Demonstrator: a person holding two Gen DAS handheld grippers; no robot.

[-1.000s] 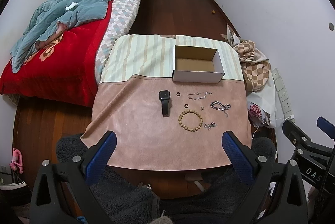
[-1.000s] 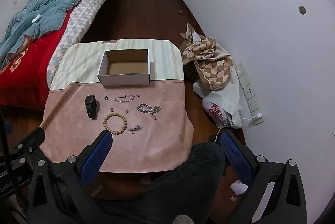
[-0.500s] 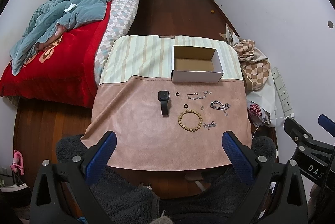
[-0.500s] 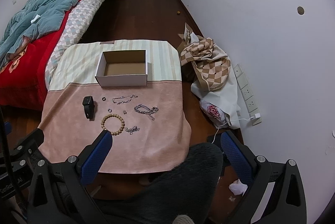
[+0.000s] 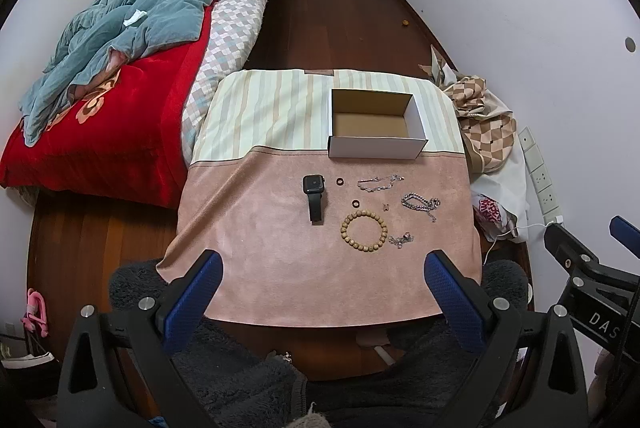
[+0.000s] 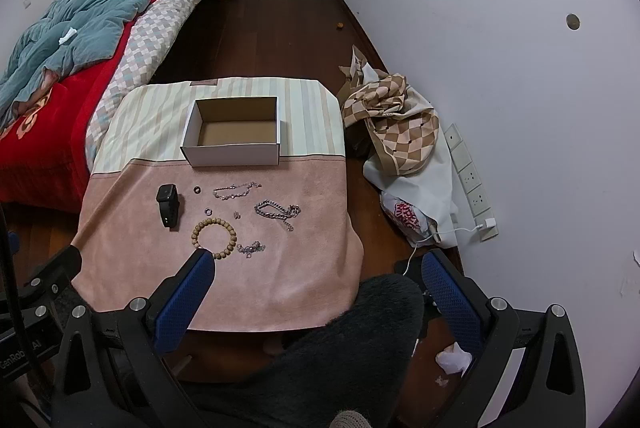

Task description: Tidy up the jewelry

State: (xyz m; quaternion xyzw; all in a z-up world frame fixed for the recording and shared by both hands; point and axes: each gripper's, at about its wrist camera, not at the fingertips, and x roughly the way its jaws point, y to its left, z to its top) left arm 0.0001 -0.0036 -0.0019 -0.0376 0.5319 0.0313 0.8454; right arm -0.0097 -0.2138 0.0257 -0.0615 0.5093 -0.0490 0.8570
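An empty white cardboard box (image 5: 376,126) (image 6: 234,132) stands on a cloth-covered table (image 5: 260,248) (image 6: 304,268). In front of it lie a black smartwatch (image 5: 314,196) (image 6: 168,203), a wooden bead bracelet (image 5: 364,230) (image 6: 215,233), two small dark rings (image 5: 340,182) (image 5: 354,203), thin silver chains (image 5: 380,183) (image 6: 236,190), a heavy silver chain (image 5: 420,203) (image 6: 278,210) and a small chain (image 5: 401,239) (image 6: 251,249). My left gripper (image 5: 324,268) and right gripper (image 6: 316,268) are both open and empty, held above the table's near edge.
A bed with a red blanket and a teal quilt (image 5: 120,28) stands left. A checkered cloth bundle (image 5: 484,116) (image 6: 396,120) and a bag lie on the floor right of the table by wall sockets (image 6: 472,180). A dark fuzzy seat (image 6: 340,348) is below the grippers.
Both grippers have drifted slightly back and up; the table looks marginally smaller. The jewelry and box have not moved.
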